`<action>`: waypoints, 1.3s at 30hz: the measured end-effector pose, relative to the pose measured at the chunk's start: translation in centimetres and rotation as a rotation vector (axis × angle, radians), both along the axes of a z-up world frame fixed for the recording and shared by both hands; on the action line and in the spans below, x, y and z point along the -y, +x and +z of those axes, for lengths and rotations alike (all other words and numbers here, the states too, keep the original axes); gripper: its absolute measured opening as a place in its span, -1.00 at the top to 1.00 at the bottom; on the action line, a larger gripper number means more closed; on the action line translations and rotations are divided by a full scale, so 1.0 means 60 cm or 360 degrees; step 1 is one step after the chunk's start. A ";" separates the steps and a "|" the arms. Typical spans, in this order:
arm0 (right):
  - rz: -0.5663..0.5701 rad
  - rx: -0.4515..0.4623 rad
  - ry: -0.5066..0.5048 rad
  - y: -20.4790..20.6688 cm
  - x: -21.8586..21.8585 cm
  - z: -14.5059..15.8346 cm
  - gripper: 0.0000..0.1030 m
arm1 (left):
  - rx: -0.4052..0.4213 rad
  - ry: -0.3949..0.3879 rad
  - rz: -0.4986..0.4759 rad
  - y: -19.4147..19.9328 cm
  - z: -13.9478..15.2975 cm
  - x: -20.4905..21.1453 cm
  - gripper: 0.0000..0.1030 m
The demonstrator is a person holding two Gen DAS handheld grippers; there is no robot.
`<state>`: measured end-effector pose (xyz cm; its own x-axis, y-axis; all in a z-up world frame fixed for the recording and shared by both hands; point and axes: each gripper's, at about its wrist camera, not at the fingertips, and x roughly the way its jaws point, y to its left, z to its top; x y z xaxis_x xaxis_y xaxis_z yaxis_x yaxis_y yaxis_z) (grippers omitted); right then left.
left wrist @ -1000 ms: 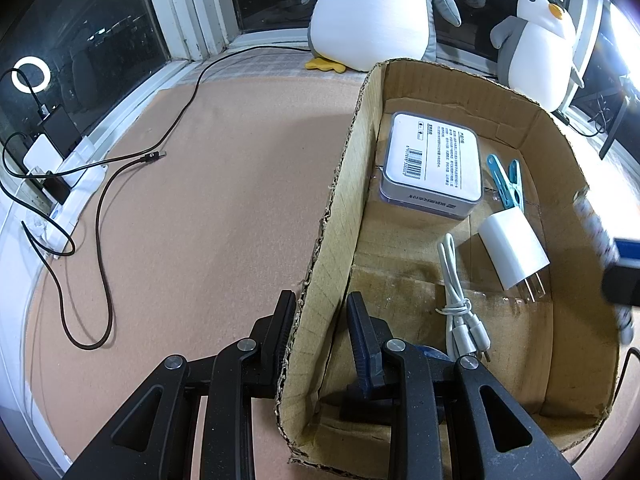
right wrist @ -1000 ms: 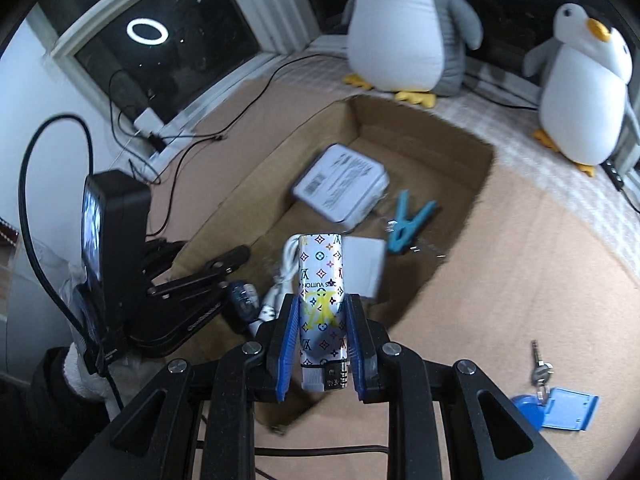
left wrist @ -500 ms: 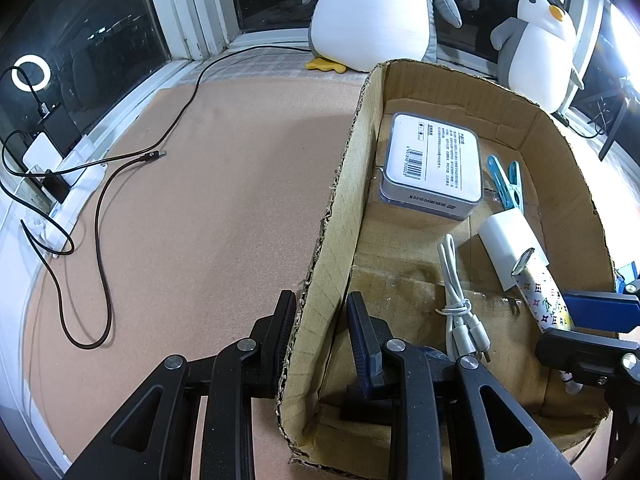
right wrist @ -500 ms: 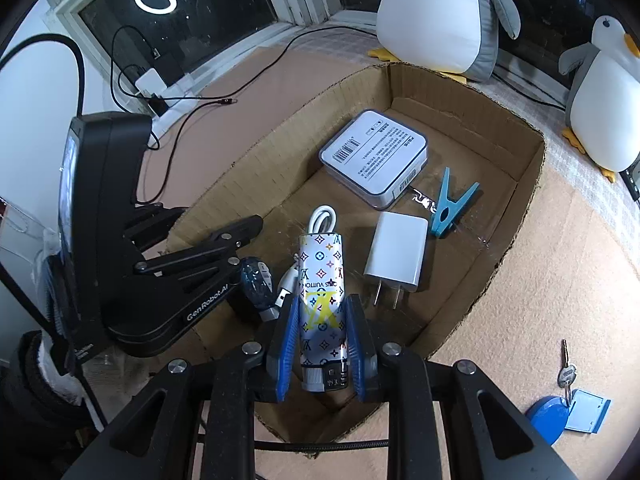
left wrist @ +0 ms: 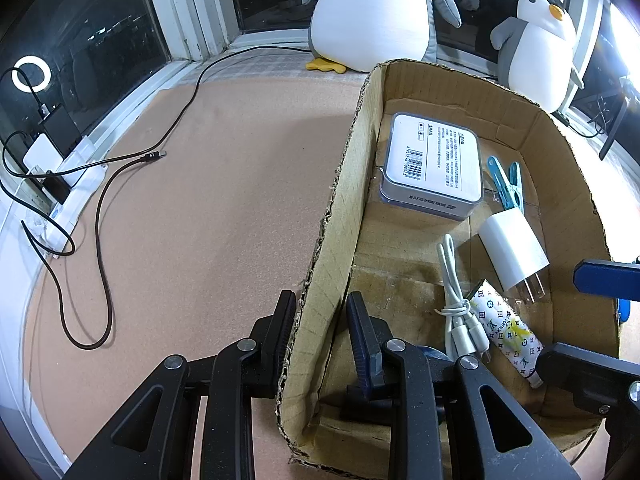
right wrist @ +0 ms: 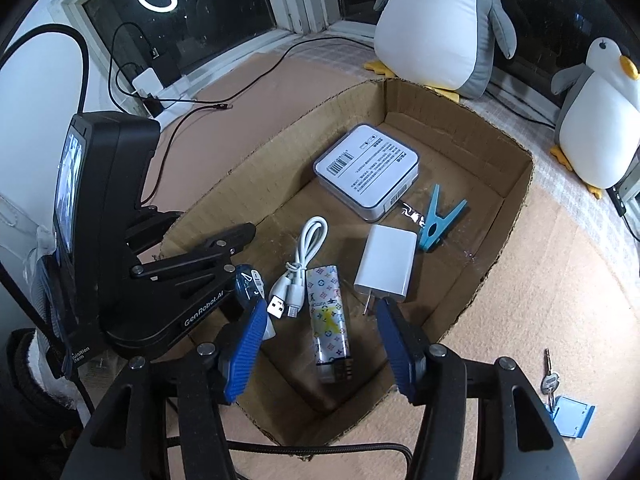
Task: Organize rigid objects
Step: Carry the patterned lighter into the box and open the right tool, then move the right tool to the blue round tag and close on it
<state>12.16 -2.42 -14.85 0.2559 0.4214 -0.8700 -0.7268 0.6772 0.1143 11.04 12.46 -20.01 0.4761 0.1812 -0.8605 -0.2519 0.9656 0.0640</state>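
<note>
Pinching the brown cardboard box by its side wall, my left fingers hold it tight. Inside lie a white coiled cable, then the shiny patterned tube, then a white plug charger. My right fingers hang wide open above the tube.

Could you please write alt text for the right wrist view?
The open right gripper hovers over a patterned lighter lying in a cardboard box, beside a white cable, a charger, a blue clip and a flat case. The left gripper holds the box's wall.
</note>
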 end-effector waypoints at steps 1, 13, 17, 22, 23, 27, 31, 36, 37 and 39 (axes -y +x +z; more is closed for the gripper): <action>0.0000 -0.0001 0.0002 0.000 0.000 0.000 -0.04 | 0.0000 -0.0001 0.0000 0.000 0.000 0.000 0.45; -0.0043 0.0011 0.0048 -0.002 0.022 0.019 -0.04 | 0.0002 0.0000 0.0000 0.000 0.000 0.000 0.45; -0.0084 0.0033 0.0084 -0.005 0.044 0.033 -0.04 | 0.0003 -0.0001 0.0001 0.000 0.000 0.001 0.45; -0.0211 0.0046 0.0160 -0.006 0.104 0.052 -0.04 | 0.0003 0.0002 0.0000 0.000 -0.001 0.002 0.45; -0.0241 0.0047 0.0169 -0.005 0.115 0.055 -0.04 | 0.0003 0.0002 0.0000 0.000 -0.001 0.002 0.45; -0.0401 0.0069 0.0182 -0.005 0.180 0.058 -0.04 | 0.0003 0.0005 0.0000 -0.001 -0.001 0.002 0.45; -0.0583 0.0065 0.0193 -0.008 0.243 0.050 -0.04 | 0.0003 0.0005 0.0000 0.000 -0.002 0.003 0.45; -0.0800 0.0027 0.0155 -0.002 0.305 0.017 -0.04 | 0.0005 0.0008 0.0000 -0.001 -0.002 0.003 0.45; -0.0835 0.0003 0.0156 0.001 0.315 0.010 -0.04 | 0.0005 0.0007 0.0000 -0.001 -0.002 0.004 0.45; -0.0893 -0.0030 0.0151 0.002 0.330 -0.004 -0.04 | 0.0005 0.0008 -0.0001 -0.001 -0.002 0.004 0.45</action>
<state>12.25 -22.20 -15.09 0.4482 0.3019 -0.8414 -0.2557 0.9452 0.2030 10.99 12.24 -20.14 0.4787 0.1850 -0.8583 -0.2513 0.9655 0.0679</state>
